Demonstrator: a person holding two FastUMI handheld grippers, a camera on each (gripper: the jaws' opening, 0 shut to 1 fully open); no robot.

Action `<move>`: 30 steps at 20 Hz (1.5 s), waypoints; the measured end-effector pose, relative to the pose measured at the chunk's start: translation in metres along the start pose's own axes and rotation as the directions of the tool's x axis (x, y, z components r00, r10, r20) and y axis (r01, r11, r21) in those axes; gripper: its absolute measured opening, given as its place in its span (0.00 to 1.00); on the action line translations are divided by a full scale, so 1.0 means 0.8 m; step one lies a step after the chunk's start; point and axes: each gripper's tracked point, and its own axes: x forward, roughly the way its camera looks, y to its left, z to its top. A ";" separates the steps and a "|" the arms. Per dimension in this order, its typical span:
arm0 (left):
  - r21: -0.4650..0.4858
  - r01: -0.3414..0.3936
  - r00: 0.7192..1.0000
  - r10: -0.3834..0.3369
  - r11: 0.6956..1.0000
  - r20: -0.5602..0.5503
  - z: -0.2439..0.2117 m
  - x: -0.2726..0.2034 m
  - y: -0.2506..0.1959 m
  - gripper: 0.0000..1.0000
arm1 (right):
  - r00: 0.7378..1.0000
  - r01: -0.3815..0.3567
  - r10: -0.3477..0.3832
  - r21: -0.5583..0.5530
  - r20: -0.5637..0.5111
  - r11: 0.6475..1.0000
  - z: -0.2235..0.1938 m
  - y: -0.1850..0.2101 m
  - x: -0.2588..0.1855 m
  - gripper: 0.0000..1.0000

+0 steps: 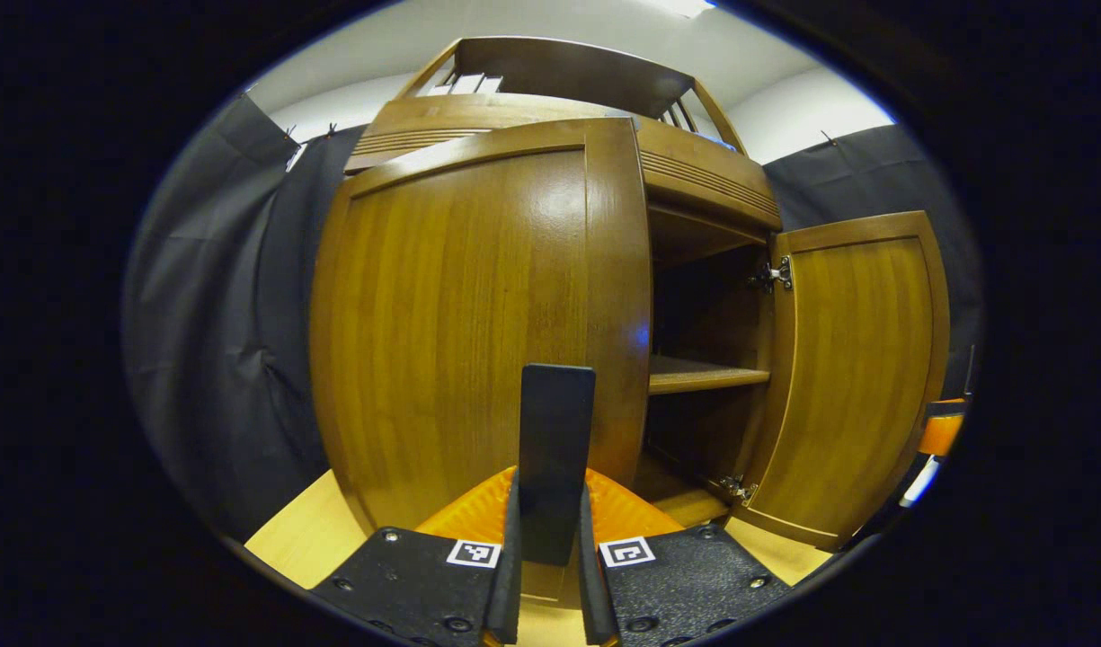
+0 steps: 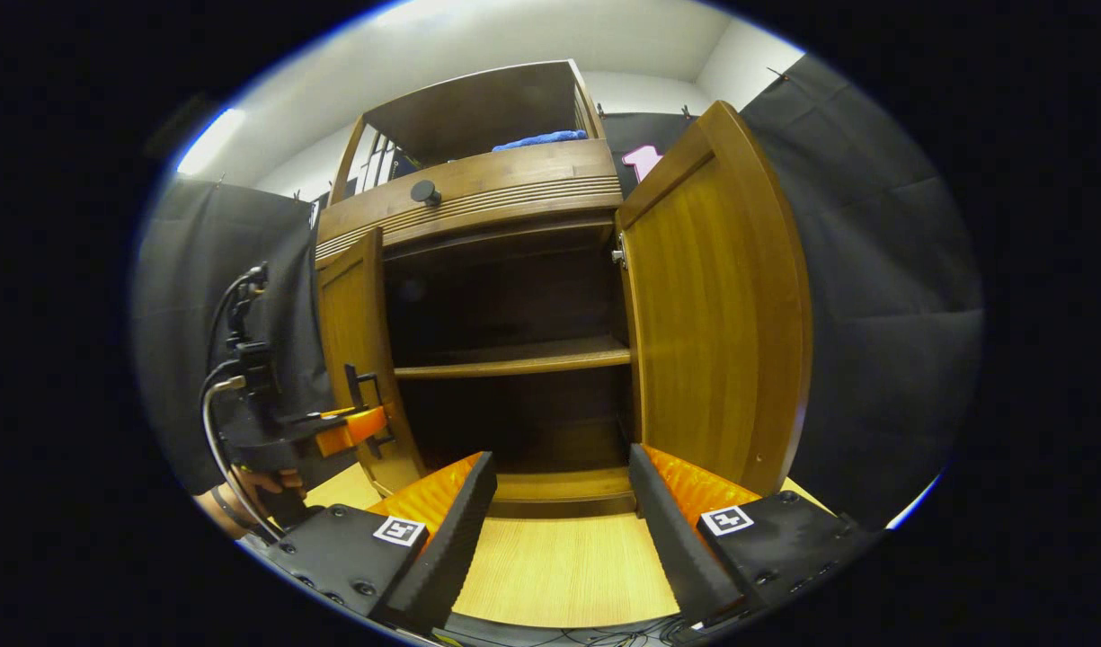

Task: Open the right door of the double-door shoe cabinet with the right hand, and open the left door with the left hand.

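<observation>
Left gripper pinches handle (right gripper spread).

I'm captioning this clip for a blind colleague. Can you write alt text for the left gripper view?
The left gripper is shut on the dark handle of the wooden cabinet's left door, which is swung partly open. Beyond it, the right door stands wide open, showing a bare shelf.

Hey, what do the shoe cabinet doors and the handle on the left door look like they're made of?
The left door and right door look like wood or wood veneer under a glossy varnish: streaky brown grain, with light glare on the left panel. The handle, held between the left tongs, is a dark matte bar, plastic or coated metal; I can't tell which. The hinges look like bright metal.
</observation>
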 end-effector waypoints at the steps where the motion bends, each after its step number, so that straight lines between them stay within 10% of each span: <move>1: -0.003 -0.012 1.000 0.012 1.000 -0.002 0.000 -0.012 0.006 0.27 | 1.000 -0.008 0.008 0.001 0.003 1.000 0.002 0.002 0.003 0.96; 13: -0.027 -0.219 0.975 0.219 0.975 0.026 0.012 -0.125 0.103 0.26 | 0.994 -0.104 0.103 -0.067 -0.024 0.992 -0.006 0.042 0.029 0.86; 15: -0.020 -0.249 0.967 0.250 0.968 0.040 0.017 -0.134 0.115 0.27 | 0.993 -0.112 0.110 -0.079 -0.030 0.991 -0.009 0.050 0.029 1.00; 16: -0.012 -0.271 0.961 0.272 0.962 0.048 0.019 -0.139 0.123 0.27 | 0.993 -0.114 0.112 -0.085 -0.030 0.990 -0.010 0.053 0.027 0.86; 17: -0.005 -0.301 0.952 0.301 0.954 0.057 0.020 -0.145 0.134 0.27 | 0.993 -0.116 0.114 -0.089 -0.031 0.989 -0.011 0.053 0.027 1.00; 21: 0.021 -0.411 0.908 0.407 0.911 0.095 0.032 -0.166 0.189 0.27 | 0.992 -0.124 0.122 -0.086 -0.032 0.989 -0.013 0.056 0.029 0.86; 30: -0.013 -0.264 0.958 0.264 0.964 0.114 0.030 -0.186 0.227 0.17 | 0.989 -0.146 0.144 -0.075 -0.029 0.986 -0.013 0.060 0.039 0.86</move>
